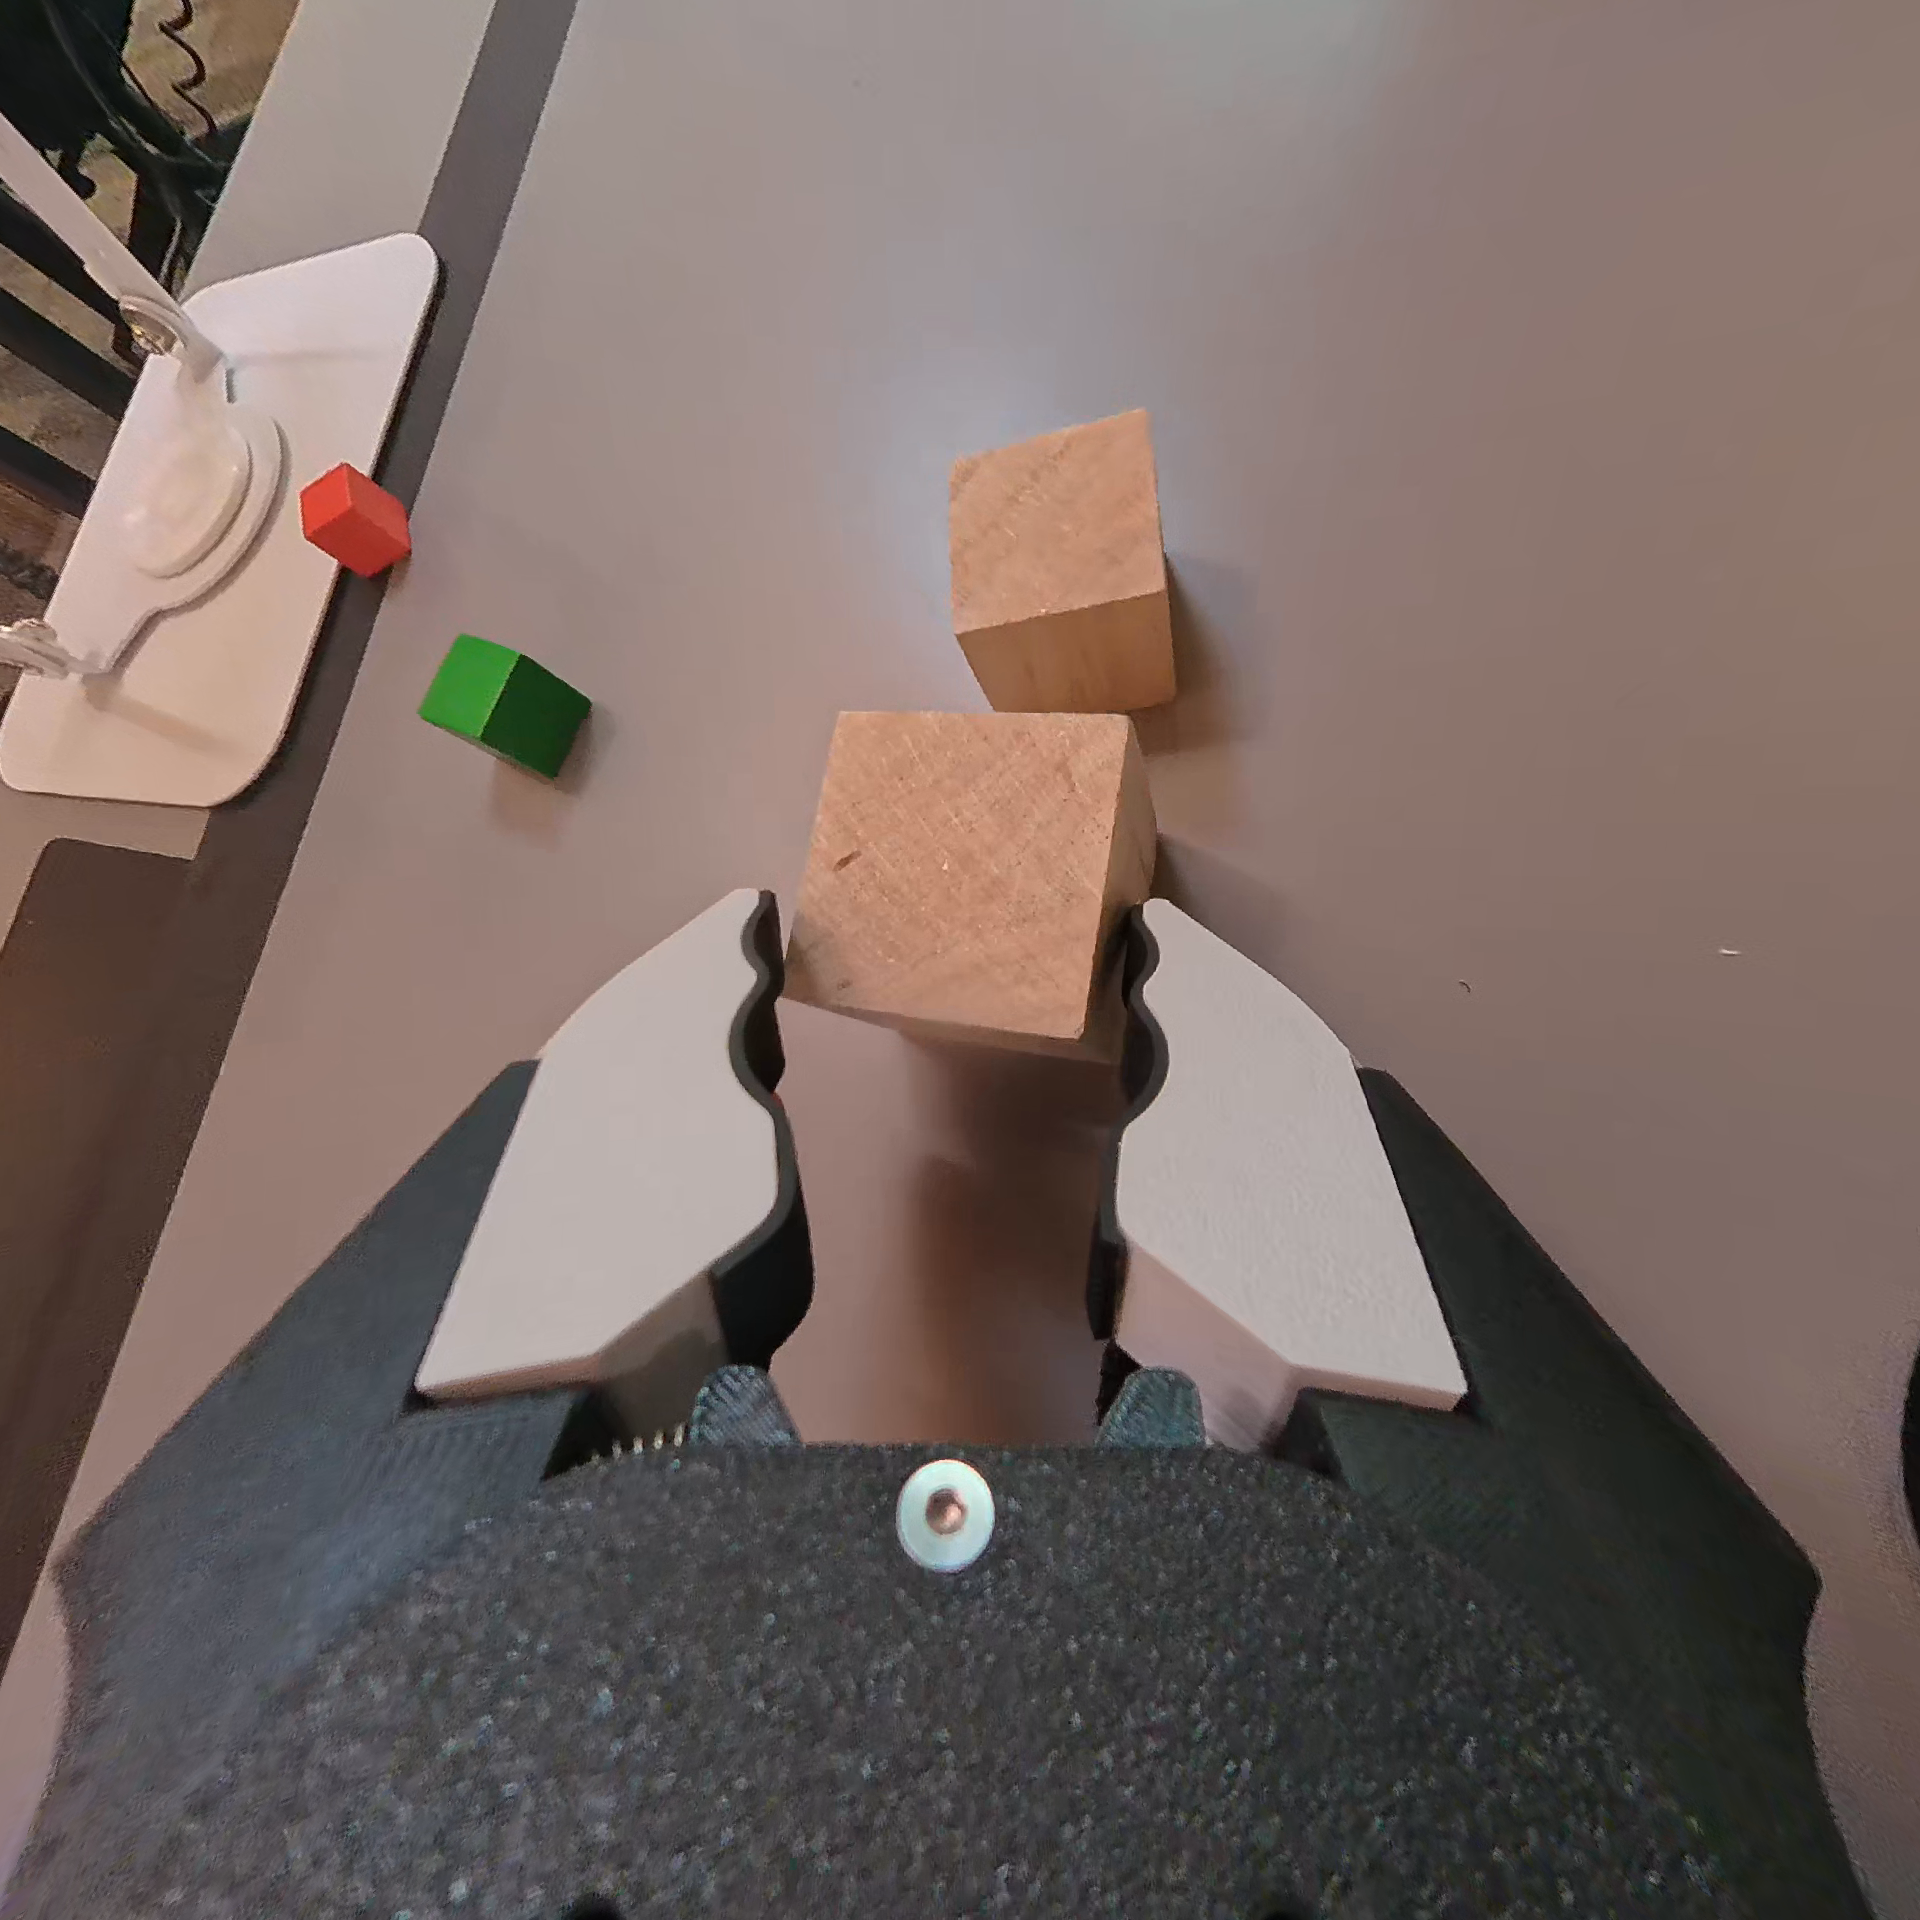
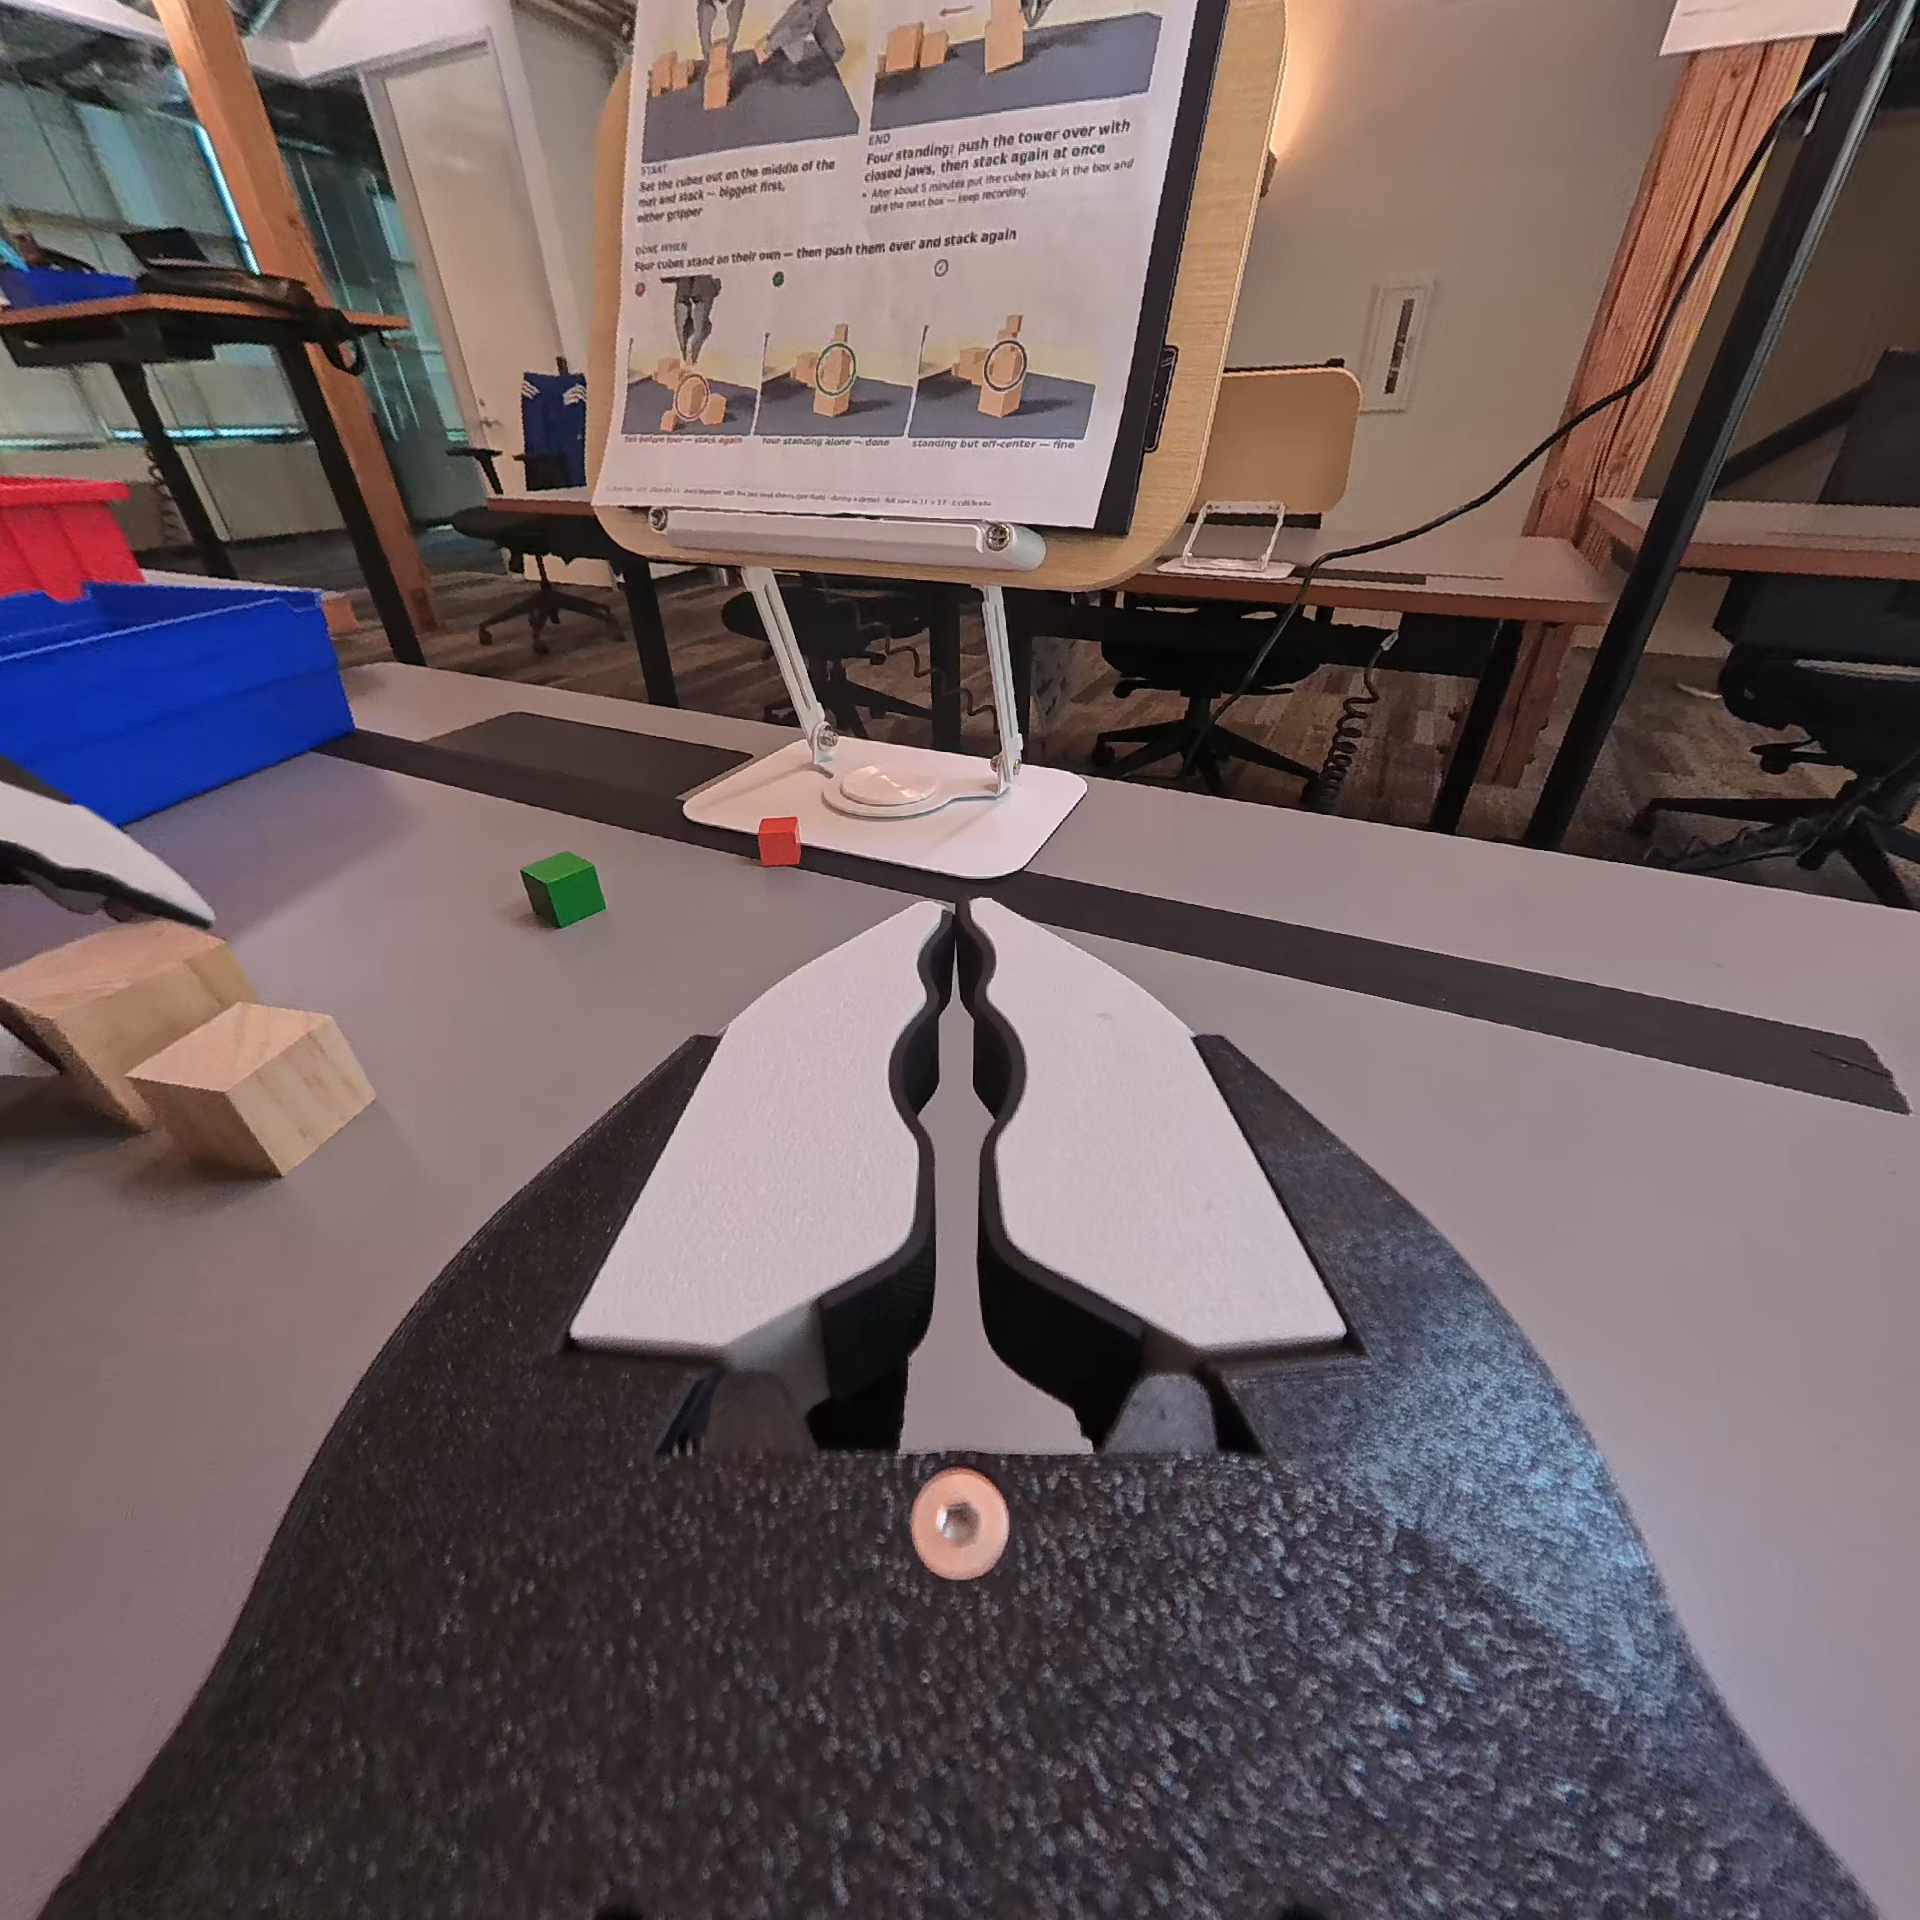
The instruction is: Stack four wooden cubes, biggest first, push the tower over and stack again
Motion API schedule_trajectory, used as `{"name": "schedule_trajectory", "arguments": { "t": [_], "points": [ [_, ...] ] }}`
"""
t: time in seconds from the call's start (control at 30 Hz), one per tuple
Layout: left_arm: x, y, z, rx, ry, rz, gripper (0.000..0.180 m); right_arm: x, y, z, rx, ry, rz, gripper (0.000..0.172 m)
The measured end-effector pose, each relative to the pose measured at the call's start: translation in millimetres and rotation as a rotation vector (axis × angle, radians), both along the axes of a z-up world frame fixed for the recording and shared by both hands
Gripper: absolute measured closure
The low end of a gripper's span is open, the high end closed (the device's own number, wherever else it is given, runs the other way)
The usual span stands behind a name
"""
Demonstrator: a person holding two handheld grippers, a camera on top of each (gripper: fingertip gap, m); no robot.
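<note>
The left gripper (image 1: 954, 971) has its fingers spread wide and pressed against the two sides of a large wooden cube (image 1: 966, 873). The cube is tilted, and the right wrist view shows one edge raised off the grey table (image 1: 1455, 416), so it seems to hang in the grip rather than rest flat. Just beyond it, a smaller wooden cube (image 1: 1060, 561) lies flat on the table, near the held one's raised edge; whether the two touch cannot be told.

The right gripper (image 2: 956, 925) hovers low over the table well apart from the cubes, its fingertips closed together on nothing.

Farther off, a green cube (image 2: 564, 888) lies alone on the grey surface. Beyond it a red cube (image 2: 779, 840) sits on the dark strip, just beside the white base of a stand (image 2: 935, 821), which props up a board bearing a printed sheet, angled to face the table.

At the far left stands a blue bin (image 2: 156, 686); what it contains cannot be seen. A red bin (image 2: 52, 530) shows behind it.
</note>
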State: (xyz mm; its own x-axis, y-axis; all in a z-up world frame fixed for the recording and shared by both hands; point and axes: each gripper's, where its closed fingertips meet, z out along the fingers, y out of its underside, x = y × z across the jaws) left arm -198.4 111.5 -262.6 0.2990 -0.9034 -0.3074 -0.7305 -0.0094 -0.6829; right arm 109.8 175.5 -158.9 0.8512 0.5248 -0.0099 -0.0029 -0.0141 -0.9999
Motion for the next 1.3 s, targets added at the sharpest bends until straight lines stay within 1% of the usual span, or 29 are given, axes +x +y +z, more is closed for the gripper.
{"name": "schedule_trajectory", "arguments": {
  "t": [0.13,0.2,0.27,0.37,0.4,0.53,0.63,0.73,0.77,0.83,0.87,0.9,0.97,1.07,1.13,1.17,1.23,1.3],
  "points": [
    [4,1,15,-0.012,-0.064,0.012,0.111,0,0,1,0.003,0.002,0.003,0.172],
    [9,1,28,-0.003,-0.092,0.026,0.112,-1,0,1,0.002,0.005,0.005,0.172],
    [21,-3,38,-0.027,-0.096,0.028,0.113,-2,0,0,-0.002,0.003,0.008,0.172],
    [35,-5,32,-0.121,0.037,0.063,0.106,-4,-1,-1,-0.005,0.0,0.014,0.172],
    [43,-7,32,-0.148,0.062,0.053,0.106,-4,-1,-1,-0.005,-0.001,0.015,0.172],
    [65,-2,27,-0.202,0.179,0.041,0.113,-4,-2,2,0.002,0.005,0.015,0.172],
    [72,-2,12,-0.303,0.29,0.046,0.111,-2,-2,5,0.006,0.012,0.015,0.172],
    [71,2,-3,-0.32,0.423,0.037,0.112,-1,-3,8,0.011,0.018,0.017,0.172],
    [72,4,-6,-0.31,0.452,0.034,0.117,0,-3,8,0.013,0.02,0.016,0.172],
    [70,7,-12,-0.295,0.516,0.028,0.137,1,-3,10,0.015,0.024,0.015,0.172],
    [71,7,-11,-0.281,0.53,0.008,0.137,1,-3,10,0.014,0.027,0.016,0.172],
    [72,7,-9,-0.274,0.531,-0.006,0.137,1,-3,10,0.014,0.029,0.016,0.172],
    [75,6,7,-0.272,0.469,-0.033,0.137,1,-3,11,0.015,0.031,0.019,0.172],
    [67,6,45,-0.249,0.382,-0.072,0.137,0,-4,11,0.015,0.032,0.024,0.172],
    [54,3,69,-0.236,0.348,-0.12,0.137,-1,-4,11,0.016,0.03,0.025,0.172],
    [46,3,78,-0.237,0.346,-0.118,0.137,-1,-4,11,0.017,0.029,0.025,0.172],
    [26,3,86,-0.244,0.38,-0.121,0.137,-1,-4,12,0.021,0.029,0.021,0.172],
    [11,1,82,-0.274,0.424,-0.122,0.137,0,-4,13,0.026,0.028,0.013,0.172]
  ]
}}
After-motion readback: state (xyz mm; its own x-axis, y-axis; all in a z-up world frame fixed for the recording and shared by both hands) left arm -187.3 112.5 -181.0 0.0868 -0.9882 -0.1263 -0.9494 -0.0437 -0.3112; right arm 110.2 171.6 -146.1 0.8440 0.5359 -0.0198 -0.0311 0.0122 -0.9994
